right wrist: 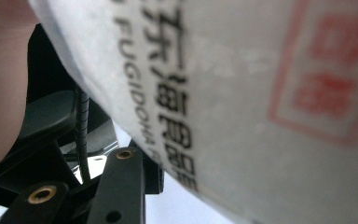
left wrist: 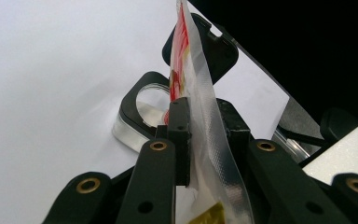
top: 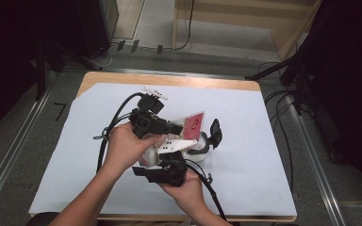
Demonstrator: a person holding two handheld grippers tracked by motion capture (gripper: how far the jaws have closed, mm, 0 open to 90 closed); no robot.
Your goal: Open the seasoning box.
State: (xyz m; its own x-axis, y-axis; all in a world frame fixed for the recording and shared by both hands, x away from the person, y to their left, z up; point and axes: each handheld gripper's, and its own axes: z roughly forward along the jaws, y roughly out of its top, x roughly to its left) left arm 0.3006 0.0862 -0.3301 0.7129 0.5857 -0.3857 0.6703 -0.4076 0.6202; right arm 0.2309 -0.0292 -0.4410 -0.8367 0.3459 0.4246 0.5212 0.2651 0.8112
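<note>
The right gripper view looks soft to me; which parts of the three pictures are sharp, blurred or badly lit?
Right gripper view: the packet is very close and blurred, its red stamp most of all; the black print can be read only in part. Left gripper view: the packet's clear sealed edge is sharp, the white sheet is overexposed, the upper right is black. High view: evenly lit table, dark surroundings.

Glowing bright and even across the white sheet [top: 245,155] in the high view, fading to near black at both sides. Casting only soft shadows. Blurring heavily over the printed pouch [right wrist: 261,93] in the right gripper view; washing out white in the left gripper view.
</note>
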